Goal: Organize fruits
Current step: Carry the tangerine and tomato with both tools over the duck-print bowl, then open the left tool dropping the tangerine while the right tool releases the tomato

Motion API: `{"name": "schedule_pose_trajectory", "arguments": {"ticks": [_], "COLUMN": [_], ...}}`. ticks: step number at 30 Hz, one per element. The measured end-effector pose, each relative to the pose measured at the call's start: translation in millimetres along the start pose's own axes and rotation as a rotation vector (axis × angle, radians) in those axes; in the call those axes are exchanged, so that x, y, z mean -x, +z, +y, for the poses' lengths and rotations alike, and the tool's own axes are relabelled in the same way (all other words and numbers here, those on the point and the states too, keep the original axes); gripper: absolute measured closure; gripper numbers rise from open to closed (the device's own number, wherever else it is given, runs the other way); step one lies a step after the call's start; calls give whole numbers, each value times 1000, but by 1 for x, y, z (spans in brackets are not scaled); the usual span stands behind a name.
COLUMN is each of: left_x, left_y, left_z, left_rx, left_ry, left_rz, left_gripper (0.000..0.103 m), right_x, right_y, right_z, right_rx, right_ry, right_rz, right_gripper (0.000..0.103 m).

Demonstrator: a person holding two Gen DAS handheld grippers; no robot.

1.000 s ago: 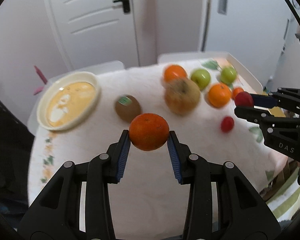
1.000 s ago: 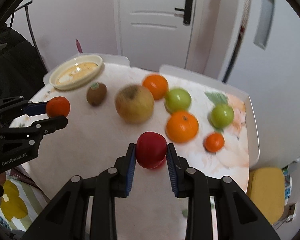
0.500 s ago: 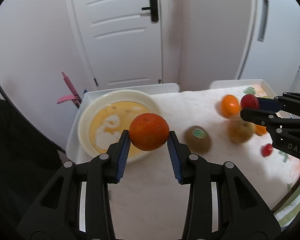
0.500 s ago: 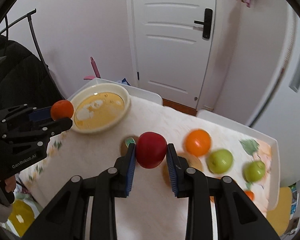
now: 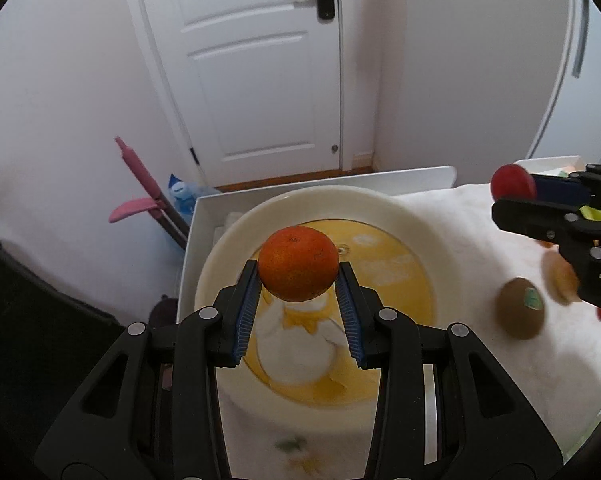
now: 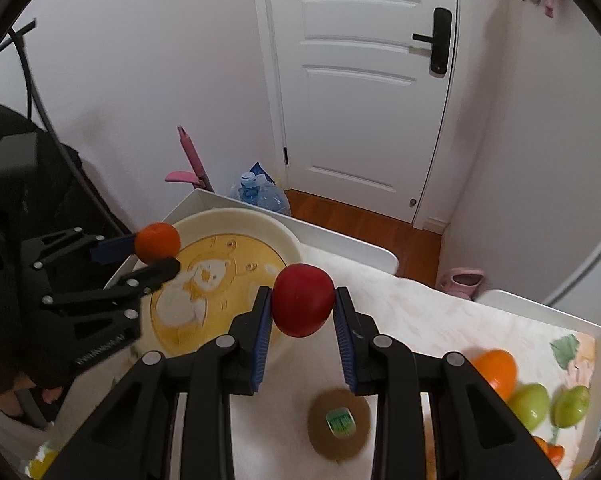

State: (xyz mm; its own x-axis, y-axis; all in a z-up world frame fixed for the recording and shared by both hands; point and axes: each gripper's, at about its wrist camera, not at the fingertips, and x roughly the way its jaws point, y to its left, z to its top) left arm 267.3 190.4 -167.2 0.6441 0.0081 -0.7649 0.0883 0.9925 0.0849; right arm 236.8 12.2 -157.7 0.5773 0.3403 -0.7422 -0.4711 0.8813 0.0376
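Orange [image 5: 298, 264]: pinched at its widest girth between the blue pads of the left gripper [image 5: 297, 280], held in the air above the yellow-centred bowl [image 5: 404, 216].
Handling: probably firm, rounded and fairly light; the dimpled skin should grip well, but a round fruit can roll out if the pads sit off its middle.
Red fruit [image 6: 303, 300]: clamped the same way, side to side, in the right gripper [image 6: 303, 312], hanging near the bowl's right rim, not yet over its middle.
Red fruit handling: smooth, glossy skin, so likely more slippery and easier to bruise; a gentle squeeze across the middle looks best.
Left gripper pose: pointing forward and down over the bowl, fingers narrowed onto the orange.
Right gripper pose: level with the left one, to its right, fingers narrowed onto the red fruit.
Bowl: holds no fruit, at the table's [image 6: 420, 320] left end.
Remaining fruit: a kiwi [image 6: 339, 424], another orange [image 6: 496, 368] and two green apples [image 6: 530, 406] lie on the cloth.
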Motion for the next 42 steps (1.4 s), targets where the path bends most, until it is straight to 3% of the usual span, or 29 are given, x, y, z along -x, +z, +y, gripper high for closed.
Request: {"name": "schedule_pose_trajectory", "arguments": {"ticks": [8,14,16,17,18,19,21,32,42], "left_x": [-46,-58,-57,-54,-51,-47,-34,16,44], "left_y": [3,6,7,6,6,6,6,-8,-25], "left_z": [0,1,0,0,0,1,2,1,9], "left_rx": [-38,-41,-41,-42,-41,-39,-33,29,124], "left_ry": [-18,-55,-64,-61,-54,-47,-49,-9,27], "left_rz": [49,70,70,63,54,37,-2,30,42], "left_gripper": [61,60,56,37,9,0,0,0,0], "right_x": [-31,-35,-34,-34,-33,-32,-29,-31,-66], "right_y": [11,9,8,9,9,10,11,22,26], "right_z": [2,-5,-6,-6,-7,-8,-10,-1,19], "right_rx": [-35,-64,-73,-76,-77,-77,-76,-1,121], "right_ry": [-29,-62,-71,-73,-76,-79,-83,-11,78], "right_rz": [29,45,49,48,47,46,43,54,102], "right_gripper": [75,75,75,75,75,75,75,75,75]}}
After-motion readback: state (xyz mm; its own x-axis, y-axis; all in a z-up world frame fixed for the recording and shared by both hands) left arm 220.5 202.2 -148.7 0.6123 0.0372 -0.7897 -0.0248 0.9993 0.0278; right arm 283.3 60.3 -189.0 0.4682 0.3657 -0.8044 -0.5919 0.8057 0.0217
